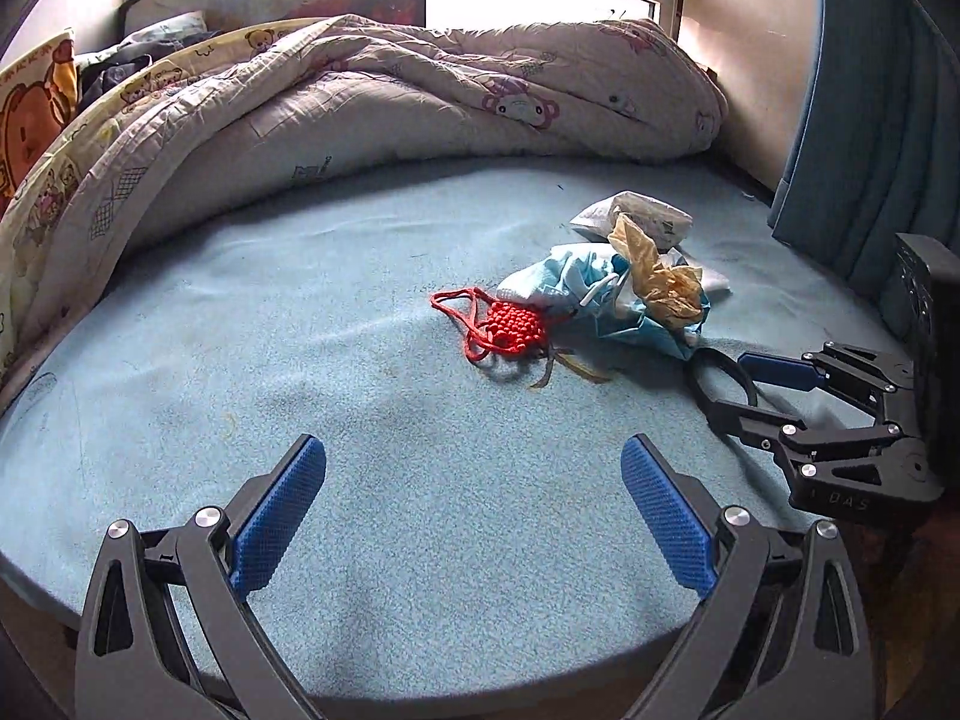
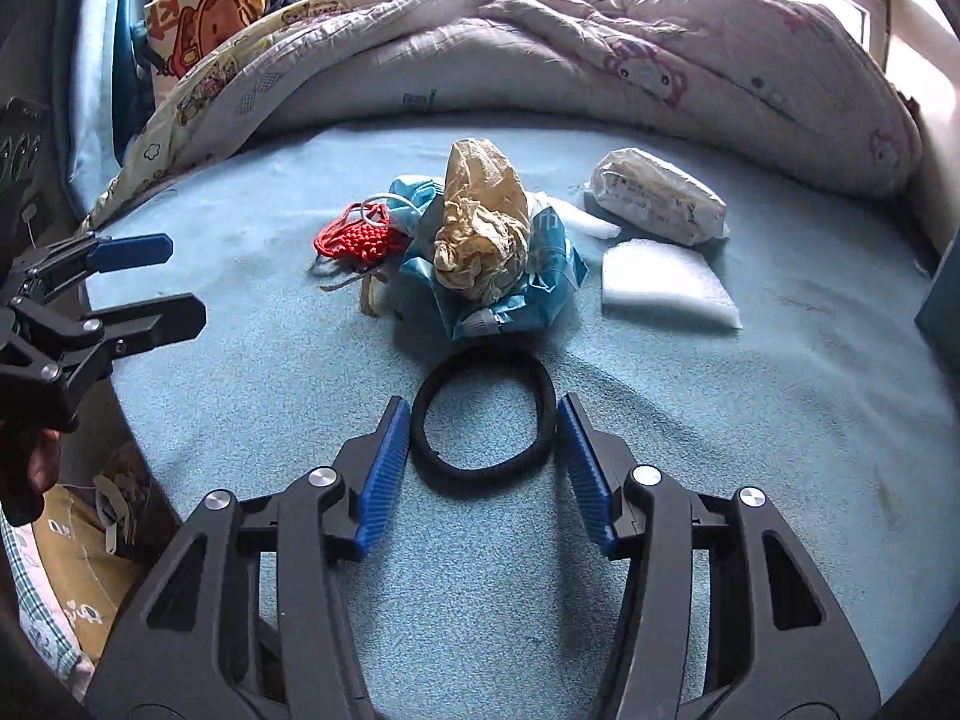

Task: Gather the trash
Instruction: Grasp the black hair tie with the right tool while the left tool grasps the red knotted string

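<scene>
The black hair band (image 2: 480, 414) lies flat on the blue bed sheet (image 2: 750, 420), a closed loop set between the two blue pads of the right gripper (image 2: 483, 420), with the left pad right against its outer edge and the right pad just beside the other side; whether either pad truly presses it cannot be told, and the loop keeps its round shape, so it does not look squeezed. The jaws stand partly open, about as wide as the band itself, and hold nothing lifted. To do this pick well, the fingers should probably stay low against the sheet and close evenly, so the soft ring folds between the pads rather than slipping out ahead of the tips; catching a fold of sheet along with it is the likely fault. Just beyond the band sits the rest of the litter: a crumpled tan paper (image 2: 480, 240) on top of a blue plastic bag (image 2: 540, 276), a red knotted cord (image 2: 354, 240) to its left, a white foam piece (image 2: 666, 288) and a wrapped white packet (image 2: 660, 204) to its right. The left gripper (image 1: 474, 480) hovers wide open and empty over bare sheet, well short of the pile. A rumpled cartoon-print quilt (image 2: 540, 48) lies across the back of the bed.
</scene>
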